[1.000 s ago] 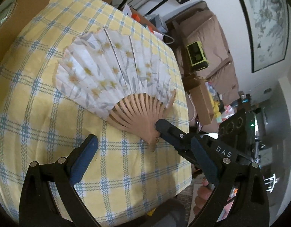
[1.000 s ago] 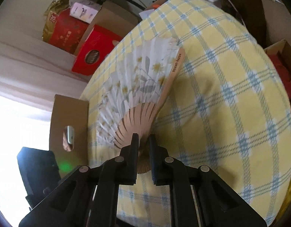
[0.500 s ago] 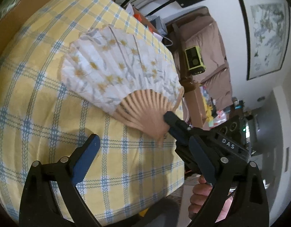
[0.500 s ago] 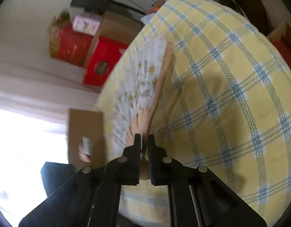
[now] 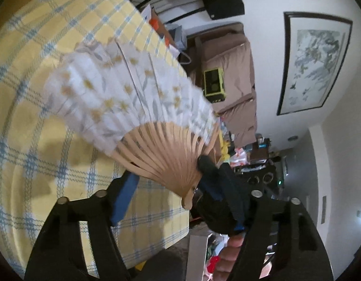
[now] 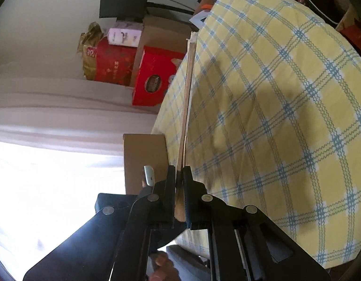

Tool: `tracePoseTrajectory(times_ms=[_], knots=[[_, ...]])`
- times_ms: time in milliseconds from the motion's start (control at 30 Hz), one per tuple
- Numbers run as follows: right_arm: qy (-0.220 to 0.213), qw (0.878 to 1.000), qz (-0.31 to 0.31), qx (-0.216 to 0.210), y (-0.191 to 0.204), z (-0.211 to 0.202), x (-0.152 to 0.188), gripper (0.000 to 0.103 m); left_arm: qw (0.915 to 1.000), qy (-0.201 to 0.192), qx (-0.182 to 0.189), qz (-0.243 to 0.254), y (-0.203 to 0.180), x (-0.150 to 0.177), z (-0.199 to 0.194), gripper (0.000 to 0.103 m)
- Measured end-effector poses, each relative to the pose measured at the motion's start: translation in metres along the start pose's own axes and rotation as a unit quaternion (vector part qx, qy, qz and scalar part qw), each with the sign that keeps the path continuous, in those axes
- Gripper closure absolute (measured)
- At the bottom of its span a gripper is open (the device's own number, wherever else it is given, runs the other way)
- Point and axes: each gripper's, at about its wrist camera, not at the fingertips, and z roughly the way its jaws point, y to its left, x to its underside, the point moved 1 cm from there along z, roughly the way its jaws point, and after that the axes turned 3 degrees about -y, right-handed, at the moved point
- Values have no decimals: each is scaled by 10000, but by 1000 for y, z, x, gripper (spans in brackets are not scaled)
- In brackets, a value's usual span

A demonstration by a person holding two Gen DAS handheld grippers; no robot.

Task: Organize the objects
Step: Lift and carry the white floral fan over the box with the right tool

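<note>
A folding fan [image 5: 133, 89] of white paper with yellow flowers and wooden ribs is spread open and held off the cloth. My right gripper [image 5: 207, 167] is shut on its pivot end. In the right wrist view the fan [image 6: 186, 98] shows edge-on as a thin wooden strip rising from my right gripper [image 6: 179, 182]. My left gripper [image 5: 168, 183] sits just below the ribs, and its jaws are closing with the ribs between them. The blue pads [image 5: 123, 196] do not clearly press on the wood.
The table wears a yellow cloth with blue checks [image 6: 286, 117]. Red boxes [image 6: 154, 77] and a cardboard box [image 6: 145, 157] stand past its far edge. A brown sofa [image 5: 234, 53] with a green device [image 5: 214, 85] lies to the right. A hand [image 5: 232, 253] shows below.
The right gripper has lifted the fan off the cloth and rolled it, so it now shows edge-on in the right wrist view. The left jaws have narrowed around the ribs.
</note>
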Motion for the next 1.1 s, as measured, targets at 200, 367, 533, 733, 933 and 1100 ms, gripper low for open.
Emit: tracePoseTrajectory(times_ms=[200,367,533,733,933,1100], knots=[[-68,9997,-175,173,5,-1,4,96,9995,-103,-272,131,-1,-8,-3,74],[-158,9990,-371,180,17,-6,6,95,9991,-180,-256,272,-7,-5,-14,81],[-216,9973,-695,81,44,-10,9,95,9976,-371,-197,553,-29,-7,-35,84],[-118,9932,-1155,-90,89,-6,15,94,9940,-732,-137,803,-52,-15,-77,84],[56,9885,-1501,-188,128,14,24,94,9891,-1103,-189,955,-62,-25,-123,84],[272,9846,-1703,-281,152,42,42,94,9862,-1377,-246,885,-54,-34,-166,84]])
